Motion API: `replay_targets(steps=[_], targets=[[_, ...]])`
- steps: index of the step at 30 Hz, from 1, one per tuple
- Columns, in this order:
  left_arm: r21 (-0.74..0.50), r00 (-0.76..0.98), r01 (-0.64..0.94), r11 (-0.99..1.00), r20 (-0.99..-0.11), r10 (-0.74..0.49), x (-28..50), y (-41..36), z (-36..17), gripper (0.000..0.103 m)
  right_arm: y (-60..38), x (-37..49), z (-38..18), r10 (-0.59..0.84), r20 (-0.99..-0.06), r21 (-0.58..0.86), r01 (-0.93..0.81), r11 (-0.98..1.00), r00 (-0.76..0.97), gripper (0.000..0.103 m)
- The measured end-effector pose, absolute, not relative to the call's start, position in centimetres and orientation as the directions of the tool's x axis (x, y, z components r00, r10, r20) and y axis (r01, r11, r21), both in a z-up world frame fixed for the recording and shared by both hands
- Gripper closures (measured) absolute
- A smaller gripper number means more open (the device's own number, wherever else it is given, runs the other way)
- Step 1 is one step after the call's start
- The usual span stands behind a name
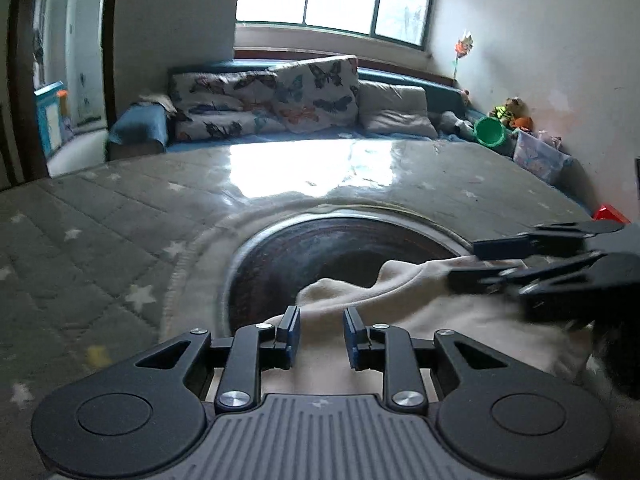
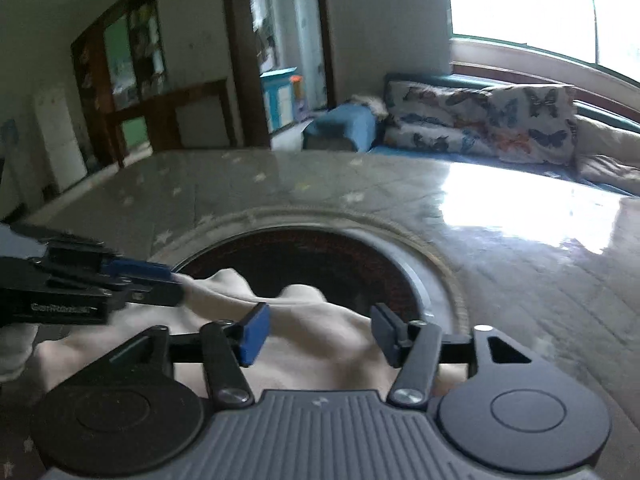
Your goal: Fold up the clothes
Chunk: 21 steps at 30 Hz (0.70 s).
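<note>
A cream garment (image 1: 400, 308) lies crumpled over a round dark plate (image 1: 320, 248) set in the quilted grey table. My left gripper (image 1: 321, 340) hovers just above the cloth with its jaws apart and nothing between them. My right gripper (image 2: 316, 334) is open too, with the cream garment (image 2: 320, 344) below and between its fingers. In the left wrist view the right gripper (image 1: 468, 266) comes in from the right with the cloth's edge lying between its fingertips. In the right wrist view the left gripper (image 2: 172, 284) comes in from the left, its tips touching the cloth's edge.
The grey star-patterned table cover (image 1: 100, 240) spreads to the left and back, with a glossy patch (image 1: 312, 168). Behind stands a sofa with butterfly cushions (image 1: 280, 100), a green bucket (image 1: 490, 130) and toys in the right corner. A doorway (image 2: 288, 48) opens at the back left.
</note>
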State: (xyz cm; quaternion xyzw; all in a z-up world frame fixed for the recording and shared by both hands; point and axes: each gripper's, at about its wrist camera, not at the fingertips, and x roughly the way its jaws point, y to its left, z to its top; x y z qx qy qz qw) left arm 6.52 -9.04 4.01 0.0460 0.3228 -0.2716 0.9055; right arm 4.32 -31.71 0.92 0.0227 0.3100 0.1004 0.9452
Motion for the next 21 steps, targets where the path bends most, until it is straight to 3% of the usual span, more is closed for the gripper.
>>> replay_targets(steps=[4,6,12,21], targets=[[-0.065,0.688,0.490,0.869,-0.584,-0.432,4.2,-7.4,4.7,0.071,-34.2,1.2,0.8,0.157,-0.571,0.112,-0.113,0.987,0.806,0.031],[-0.041,0.720,0.456,0.889,-0.570,-0.396,3.0,-6.7,4.8,0.048,-35.4,0.1,0.3,0.140,-0.577,0.135,-0.075,0.988,0.805,0.030],[-0.079,0.731,0.378,0.923,-0.586,-0.350,1.4,-5.5,4.1,0.046,-37.3,-1.0,-1.4,0.139,-0.589,0.214,-0.012,0.977,0.796,0.030],[-0.167,0.701,0.296,0.940,-0.631,-0.333,1.6,-4.2,3.1,0.041,-36.3,-0.5,-2.0,0.154,-0.580,0.224,-0.026,0.974,0.800,0.030]])
